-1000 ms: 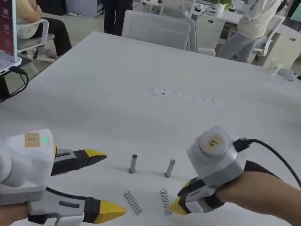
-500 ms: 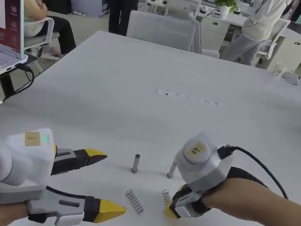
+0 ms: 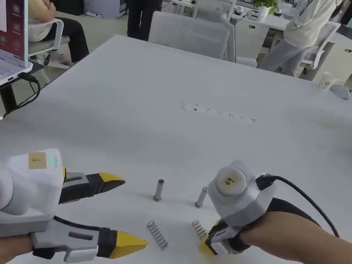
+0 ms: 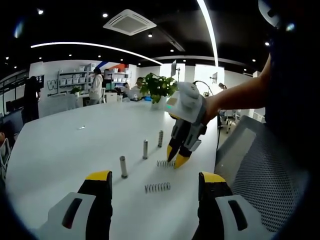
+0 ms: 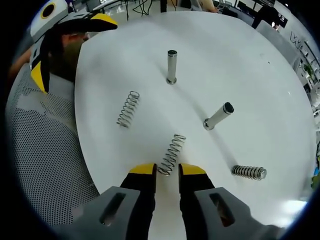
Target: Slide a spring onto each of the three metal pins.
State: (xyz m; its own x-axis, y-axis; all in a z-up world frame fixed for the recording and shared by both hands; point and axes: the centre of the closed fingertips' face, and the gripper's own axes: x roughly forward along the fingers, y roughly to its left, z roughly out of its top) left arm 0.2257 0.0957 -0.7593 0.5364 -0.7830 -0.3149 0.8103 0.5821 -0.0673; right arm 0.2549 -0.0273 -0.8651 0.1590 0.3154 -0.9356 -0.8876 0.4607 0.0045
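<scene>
Now the right gripper (image 5: 167, 171) has dropped, narrow jaws straddling a loose spring (image 5: 173, 149) for pickup, while the left gripper (image 4: 156, 176) hangs wide.

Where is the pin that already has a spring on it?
The spring-covered pin stands at the right gripper view's lower right, beside a bare pin.

No legible text, tan sticker (image 3: 37, 160) on left gripper (image 3: 129, 210) unreadable
</scene>
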